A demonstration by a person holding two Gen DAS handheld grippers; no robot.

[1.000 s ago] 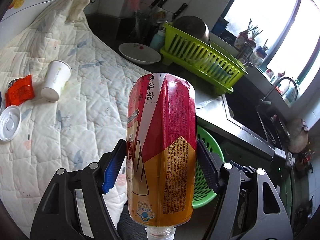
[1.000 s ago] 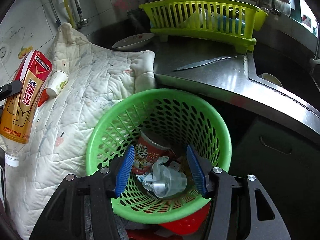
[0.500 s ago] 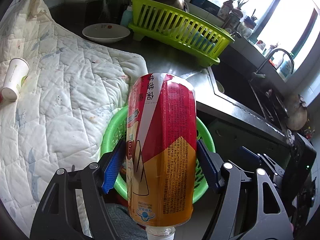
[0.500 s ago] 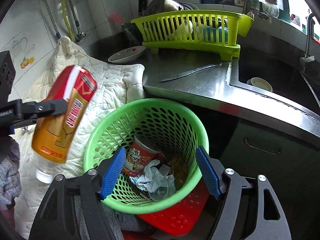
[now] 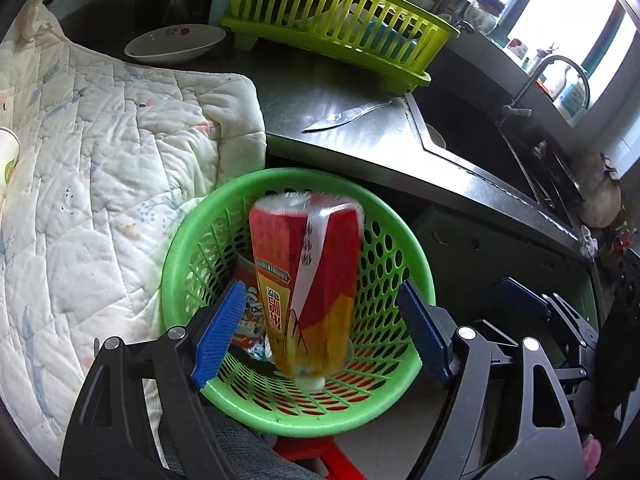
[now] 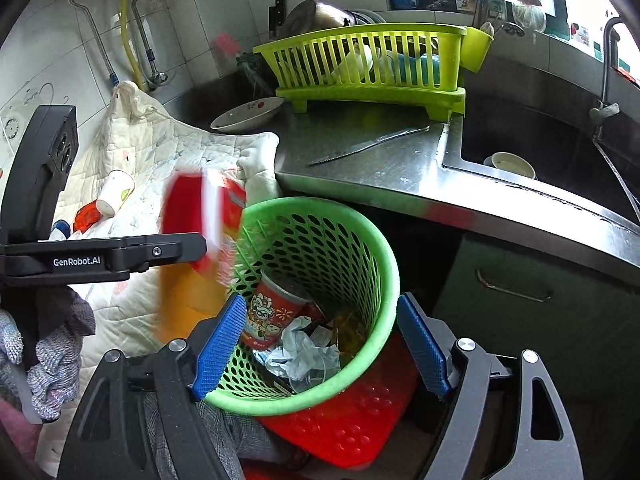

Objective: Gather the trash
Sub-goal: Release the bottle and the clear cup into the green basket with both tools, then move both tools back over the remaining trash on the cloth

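L wrist view: left gripper (image 5: 322,330) fingers spread wide, blue pads (image 5: 218,332) clear of the bottle (image 5: 306,284) on both sides, nothing pinched. Bottle red/orange label, cap end down, motion-blurred, between the pads and over the mouth of the green basket (image 5: 180,248). Can't tell if it touches the trash below. Red printed cup (image 5: 246,304) inside basket, left of bottle. Quilt (image 5: 100,168) left, draped over counter edge. Far: bowl (image 5: 174,42), lime dish rack (image 5: 340,36). Knife (image 5: 344,114) on steel counter (image 5: 360,140), sink (image 5: 472,140) right.

R wrist view: right gripper (image 6: 320,346) fingers wide apart either side of basket (image 6: 372,240) near rim; contact w/ rim unclear, not pinching it. Basket sits on red stool (image 6: 360,420). Inside: red cup (image 6: 272,312), crumpled wrapper (image 6: 304,348). Bottle (image 6: 200,240) a blur at basket's left rim, just off the tip of the left gripper (image 6: 176,252). On quilt (image 6: 160,152) far left: paper cup (image 6: 114,192) on its side, red packet (image 6: 86,216) near it. Knife (image 6: 368,144), rack (image 6: 380,68), bowl (image 6: 248,114) behind.
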